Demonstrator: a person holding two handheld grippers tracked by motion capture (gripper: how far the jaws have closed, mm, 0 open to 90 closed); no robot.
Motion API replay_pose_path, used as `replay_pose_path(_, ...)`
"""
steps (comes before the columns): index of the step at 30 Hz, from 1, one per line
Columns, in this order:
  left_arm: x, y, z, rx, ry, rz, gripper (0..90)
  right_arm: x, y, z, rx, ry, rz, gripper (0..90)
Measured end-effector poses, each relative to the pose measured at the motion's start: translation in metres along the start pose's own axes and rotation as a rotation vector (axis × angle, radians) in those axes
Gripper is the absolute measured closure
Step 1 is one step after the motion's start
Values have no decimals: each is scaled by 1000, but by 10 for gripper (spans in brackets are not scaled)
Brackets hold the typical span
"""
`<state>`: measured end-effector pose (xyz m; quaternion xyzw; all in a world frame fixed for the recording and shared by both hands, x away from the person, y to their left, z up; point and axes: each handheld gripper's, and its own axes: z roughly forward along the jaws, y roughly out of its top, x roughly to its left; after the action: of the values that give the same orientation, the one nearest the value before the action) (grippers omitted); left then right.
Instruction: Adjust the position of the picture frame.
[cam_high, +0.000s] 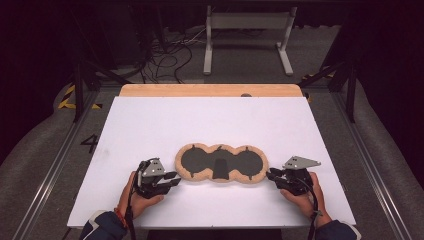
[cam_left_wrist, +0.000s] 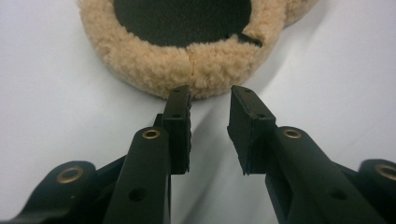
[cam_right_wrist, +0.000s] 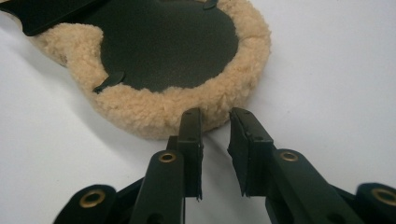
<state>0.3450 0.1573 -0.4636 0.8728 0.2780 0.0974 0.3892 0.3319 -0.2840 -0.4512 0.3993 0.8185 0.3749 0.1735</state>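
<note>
A flat three-lobed pad (cam_high: 220, 164) with a tan fleece rim and black middle lies on the white board, near its front. My left gripper (cam_high: 175, 179) sits at the pad's left end, its jaws open a little way. In the left gripper view the tips (cam_left_wrist: 212, 91) reach the fleece rim (cam_left_wrist: 154, 65) with only bare board between the pads. My right gripper (cam_high: 270, 175) sits at the pad's right end, also slightly open. In the right gripper view its tips (cam_right_wrist: 215, 114) are just short of the fleece rim (cam_right_wrist: 140, 112), with nothing between them.
The white board (cam_high: 210, 120) has a wooden strip (cam_high: 210, 90) along its far edge. Beyond it, a white metal stand (cam_high: 247, 30) and loose cables (cam_high: 170, 55) lie on the grey floor. Metal rails run along both sides of the table.
</note>
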Motion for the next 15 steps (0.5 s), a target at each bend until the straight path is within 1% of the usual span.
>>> replay_pose_path(2,-1,1,3,6,10,10,678,1,0,-1,3,0,-2,744)
replay_pose_path(3,-1,2,4,3,17,4,676,2,-1,-1,7,3,-8,744)
replay_pose_path(5,0,3,6,9,17,10,676,4,-2,-2,8,1,-11,735)
replay_pose_path(7,2,2,5,7,15,16,675,9,-4,-2,20,7,-19,715)
replay_pose_path(8,2,1,5,4,17,4,673,12,-5,-2,24,6,-29,708)
replay_pose_path(10,4,1,5,0,13,-1,672,16,-6,-1,23,16,-39,706)
replay_pose_path(12,5,2,6,-4,8,-8,666,19,-4,0,16,-11,-42,710)
replay_pose_path(15,6,3,7,-3,12,-2,667,20,-3,2,10,-24,-35,712)
